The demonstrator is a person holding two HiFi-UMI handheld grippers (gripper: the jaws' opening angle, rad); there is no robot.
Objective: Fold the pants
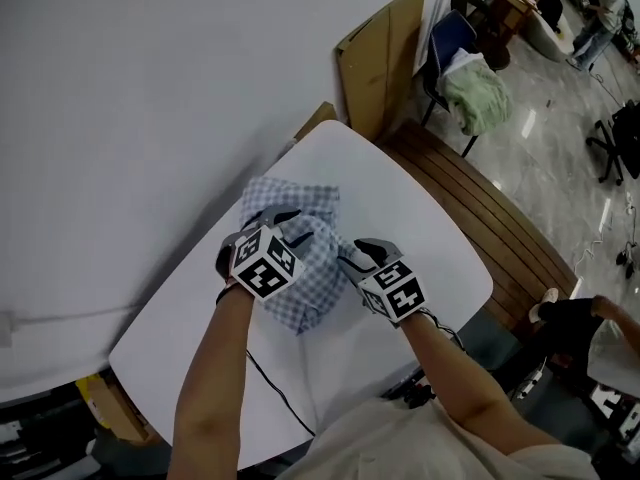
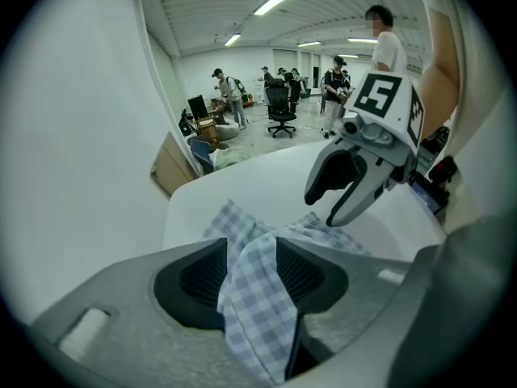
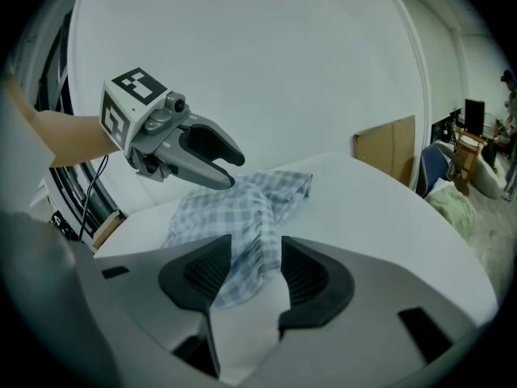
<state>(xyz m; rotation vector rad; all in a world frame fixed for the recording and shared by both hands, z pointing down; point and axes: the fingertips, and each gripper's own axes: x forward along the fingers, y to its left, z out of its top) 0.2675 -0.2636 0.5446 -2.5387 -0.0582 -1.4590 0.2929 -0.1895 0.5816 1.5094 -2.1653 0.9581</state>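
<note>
The pants lie bunched in a loose heap mid-table, with no flat, squared fold showing, so most of the folding looks still to do. The left gripper has its jaws apart, a ridge of checked cloth standing loosely between the pads. The right gripper is likewise spread, cloth draped between its pads but not clamped. The wall edge runs close at 10 o'clock. Bare tabletop lies open toward 3 o'clock, and a cable lies at 6 o'clock.
</note>
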